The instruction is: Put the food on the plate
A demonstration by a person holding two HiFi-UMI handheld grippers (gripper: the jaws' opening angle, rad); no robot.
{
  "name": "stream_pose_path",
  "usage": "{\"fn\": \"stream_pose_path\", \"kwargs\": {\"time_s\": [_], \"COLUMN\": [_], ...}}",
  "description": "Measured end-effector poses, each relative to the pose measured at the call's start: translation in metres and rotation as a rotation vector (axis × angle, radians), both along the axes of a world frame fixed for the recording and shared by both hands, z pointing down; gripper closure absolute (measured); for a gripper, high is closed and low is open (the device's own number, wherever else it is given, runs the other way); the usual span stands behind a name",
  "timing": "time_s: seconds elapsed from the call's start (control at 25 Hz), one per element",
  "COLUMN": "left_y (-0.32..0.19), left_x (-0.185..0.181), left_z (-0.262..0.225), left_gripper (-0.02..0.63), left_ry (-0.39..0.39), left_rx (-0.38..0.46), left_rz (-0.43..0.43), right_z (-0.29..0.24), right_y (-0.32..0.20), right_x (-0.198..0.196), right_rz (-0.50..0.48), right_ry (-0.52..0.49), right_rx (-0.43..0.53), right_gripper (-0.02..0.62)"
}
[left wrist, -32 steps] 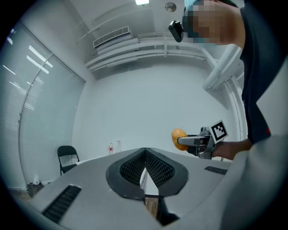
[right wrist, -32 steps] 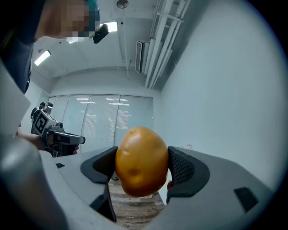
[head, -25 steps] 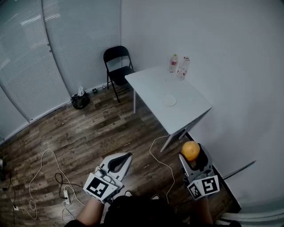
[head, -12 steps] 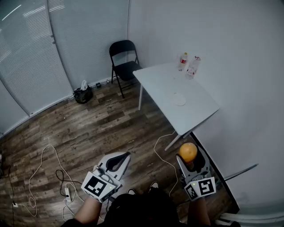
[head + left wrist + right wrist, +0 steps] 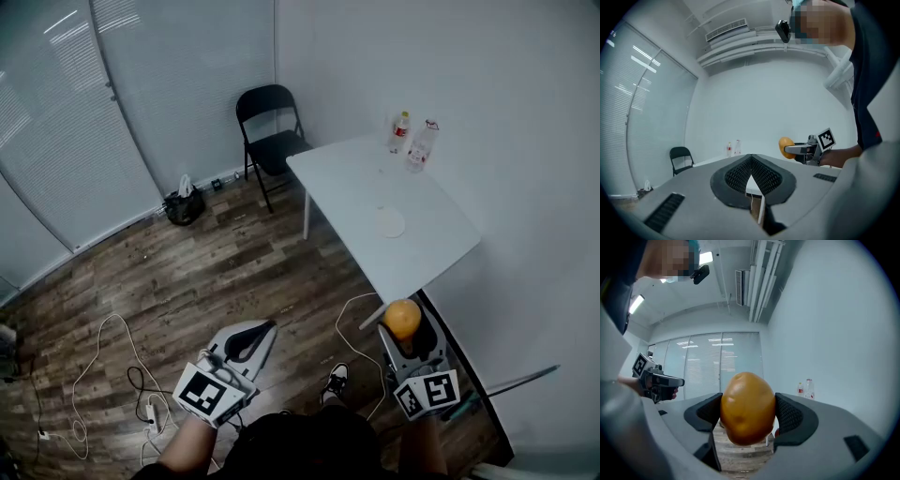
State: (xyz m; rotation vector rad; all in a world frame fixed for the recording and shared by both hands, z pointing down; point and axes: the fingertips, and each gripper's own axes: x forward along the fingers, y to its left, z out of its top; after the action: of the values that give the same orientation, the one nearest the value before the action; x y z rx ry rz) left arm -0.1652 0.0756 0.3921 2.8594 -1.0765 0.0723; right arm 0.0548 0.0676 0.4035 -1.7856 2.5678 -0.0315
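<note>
My right gripper [image 5: 405, 330] is shut on an orange-brown potato [image 5: 402, 318], held over the floor just short of the white table's near corner. In the right gripper view the potato [image 5: 747, 408] fills the gap between the black pads [image 5: 790, 414]. A white plate [image 5: 390, 222] lies on the white table [image 5: 417, 253] further ahead. My left gripper [image 5: 250, 340] hangs over the wooden floor, its jaws shut with nothing in them. The left gripper view shows its pads [image 5: 751, 174] pressed together and the potato [image 5: 785, 146] off to the right.
Two plastic bottles [image 5: 412, 141] stand at the table's far end by the wall. A black folding chair [image 5: 269, 127] stands left of the table. Cables [image 5: 103, 366] trail across the floor, and a dark bag [image 5: 185, 204] lies by the blinds. A white wall runs close on the right.
The person has stepped forward: table, chair and plate sit a little further right and lower in the head view. Both grippers keep their pose, the potato still held.
</note>
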Motion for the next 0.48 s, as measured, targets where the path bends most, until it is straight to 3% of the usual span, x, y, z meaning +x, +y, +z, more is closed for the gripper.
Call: {"fn": "stream_pose_path", "kwargs": {"time_s": [0.48], "left_y": [-0.126], "left_x": [0.134], "left_z": [-0.015], "left_gripper": [0.586], "left_ry": [-0.041], "left_rx": [0.002], "left_rz": [-0.006], "right_z": [-0.004], "right_y": [-0.129], "right_x": [0.137], "right_rz": [0.001], "right_ry": [-0.016], "right_rx": [0.000], "right_gripper": [0.232]}}
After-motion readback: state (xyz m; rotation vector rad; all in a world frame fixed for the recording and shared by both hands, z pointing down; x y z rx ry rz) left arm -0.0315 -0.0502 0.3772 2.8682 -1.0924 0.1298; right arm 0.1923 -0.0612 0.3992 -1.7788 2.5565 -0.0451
